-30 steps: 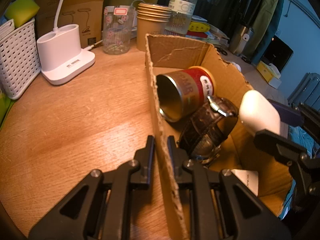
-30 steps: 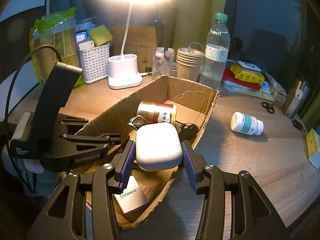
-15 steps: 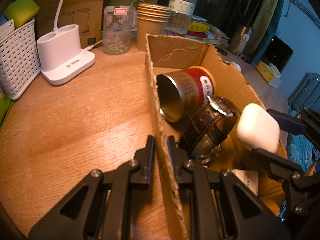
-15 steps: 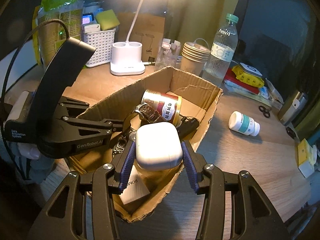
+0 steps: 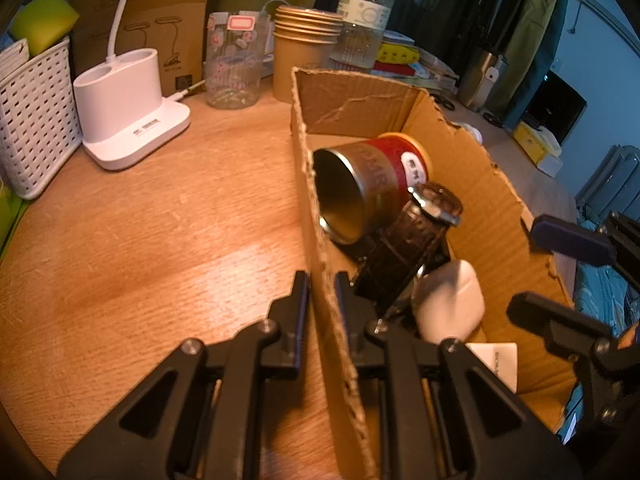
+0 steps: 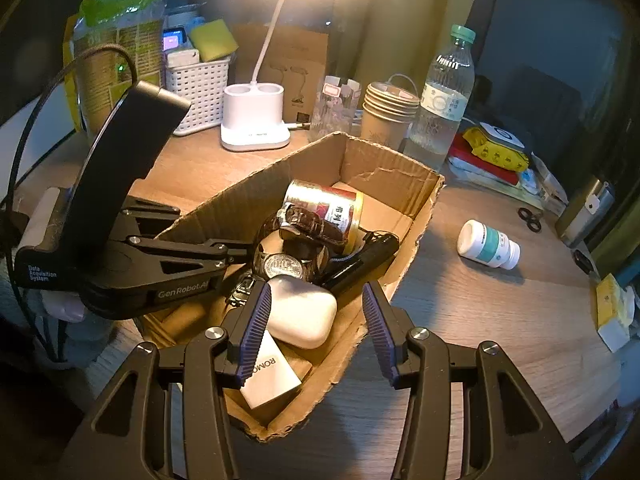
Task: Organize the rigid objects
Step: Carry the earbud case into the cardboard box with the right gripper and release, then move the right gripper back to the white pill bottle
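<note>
An open cardboard box (image 6: 394, 168) (image 5: 352, 100) stands on the wooden table. My left gripper (image 5: 320, 280) is shut on the box's near side wall. Inside lie a red and gold tin can (image 6: 324, 204) (image 5: 380, 176), a brown leather watch (image 6: 308, 220) (image 5: 412, 240), a black torch (image 6: 360, 256) and a small white carton (image 6: 268, 376). A white earbud case (image 6: 300, 312) (image 5: 448, 304) rests loose among them. My right gripper (image 6: 316, 288) (image 5: 528, 272) hovers open above the case, its purple pads clear of it. A white pill bottle (image 6: 488, 244) lies on the table right of the box.
Behind the box stand a white lamp base (image 6: 254, 120), a glass (image 6: 332, 108), stacked paper cups (image 6: 386, 116) and a water bottle (image 6: 440, 100). A white basket (image 6: 198, 92) is at the back left. Scissors (image 6: 530, 218) and a steel flask (image 6: 588, 216) are far right.
The white case has left the right gripper's pads and now lies in the box. The right jaws stand wider apart. The left gripper has kept still on the box wall.
</note>
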